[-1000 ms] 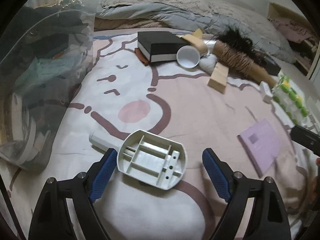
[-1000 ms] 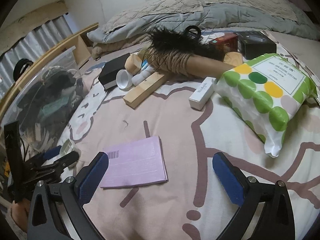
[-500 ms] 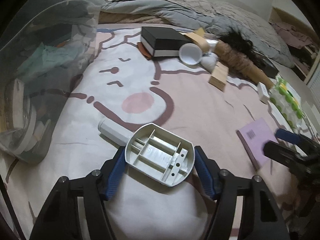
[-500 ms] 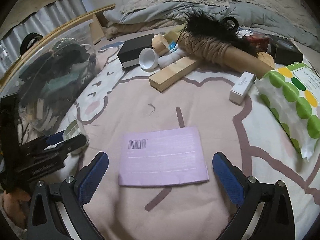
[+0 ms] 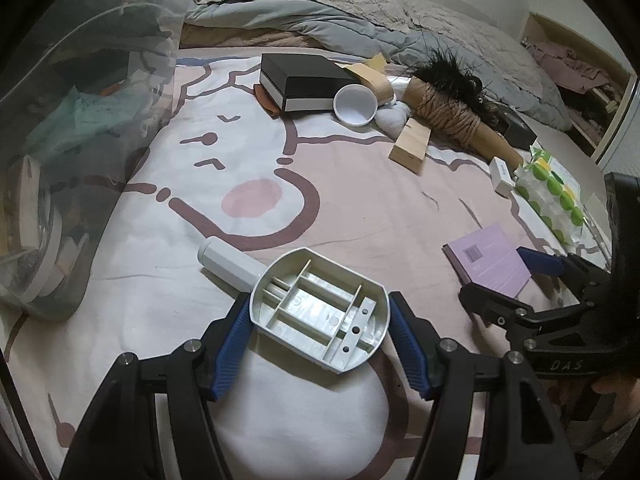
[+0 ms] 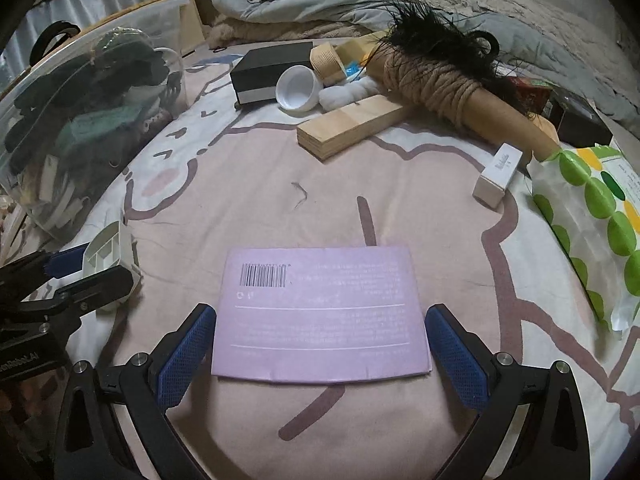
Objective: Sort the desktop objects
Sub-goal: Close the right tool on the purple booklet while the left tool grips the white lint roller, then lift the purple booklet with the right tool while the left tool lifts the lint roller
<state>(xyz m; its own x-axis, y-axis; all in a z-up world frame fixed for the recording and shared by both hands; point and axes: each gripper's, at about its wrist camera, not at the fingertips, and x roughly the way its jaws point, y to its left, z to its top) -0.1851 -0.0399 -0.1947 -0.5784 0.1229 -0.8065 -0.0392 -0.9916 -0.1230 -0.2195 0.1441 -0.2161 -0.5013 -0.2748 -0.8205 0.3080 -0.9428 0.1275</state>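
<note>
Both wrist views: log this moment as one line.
left tool: shut on white plastic tray | right tool: open, straddling purple booklet | surface: printed bedsheet

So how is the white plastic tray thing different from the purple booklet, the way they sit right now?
The white plastic tray is rigid, ribbed into compartments and open side up; the purple booklet is flat paper with a barcode. The left hand-held gripper has its pads pressed on the tray; the right hand-held gripper straddles the booklet with gaps either side. Both lie on the bedspread.
</note>
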